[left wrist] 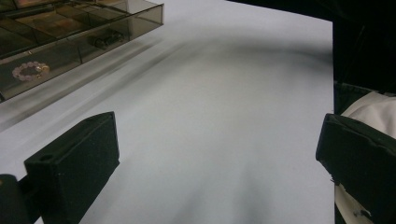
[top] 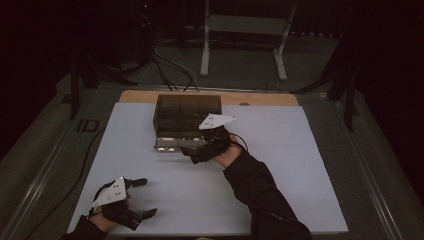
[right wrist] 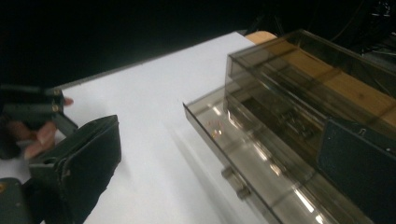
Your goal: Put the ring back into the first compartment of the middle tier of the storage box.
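Place: a darkened recording lab or test room is indicated, not a home.
Walls: black surroundings are seen on all sides, as if curtained off.
Work surface: a wooden table (top: 260,98) is covered by a plain white sheet (top: 280,165), as laid out for a controlled setup.
Floor: grey carpet (top: 240,67) is seen, crossed by loose cables (top: 170,67).
Equipment: white metal stand legs (top: 205,45) are seen behind the table, with dark tripod-like legs (top: 75,85) at both sides.
Light: a small red indicator light (top: 145,6) is seen far back.
Props: a single smoked-plastic drawer organiser (top: 187,117) is placed on the sheet.
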Available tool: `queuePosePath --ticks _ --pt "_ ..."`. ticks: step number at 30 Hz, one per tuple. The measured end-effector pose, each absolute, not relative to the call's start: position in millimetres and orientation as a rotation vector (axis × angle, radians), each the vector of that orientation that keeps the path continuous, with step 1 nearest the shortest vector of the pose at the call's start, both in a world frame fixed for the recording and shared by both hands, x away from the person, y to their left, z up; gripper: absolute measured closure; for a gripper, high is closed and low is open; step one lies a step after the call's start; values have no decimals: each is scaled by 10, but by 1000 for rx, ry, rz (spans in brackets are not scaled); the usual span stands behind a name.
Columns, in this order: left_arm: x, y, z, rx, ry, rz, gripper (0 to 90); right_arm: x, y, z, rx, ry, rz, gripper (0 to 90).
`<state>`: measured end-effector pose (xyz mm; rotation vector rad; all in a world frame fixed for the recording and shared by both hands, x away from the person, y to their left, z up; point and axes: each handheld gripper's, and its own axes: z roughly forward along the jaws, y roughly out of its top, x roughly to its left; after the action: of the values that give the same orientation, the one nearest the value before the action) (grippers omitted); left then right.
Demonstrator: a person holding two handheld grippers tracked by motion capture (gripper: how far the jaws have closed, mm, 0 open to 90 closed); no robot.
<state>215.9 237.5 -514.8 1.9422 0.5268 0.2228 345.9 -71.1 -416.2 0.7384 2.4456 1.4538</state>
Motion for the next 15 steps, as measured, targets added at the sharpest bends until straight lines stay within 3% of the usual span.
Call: queuePosePath --ticks 15 --pt "2161 2377 -5150 1943 530 225 10 3219 -1316 -4417 778 2427 1419 0"
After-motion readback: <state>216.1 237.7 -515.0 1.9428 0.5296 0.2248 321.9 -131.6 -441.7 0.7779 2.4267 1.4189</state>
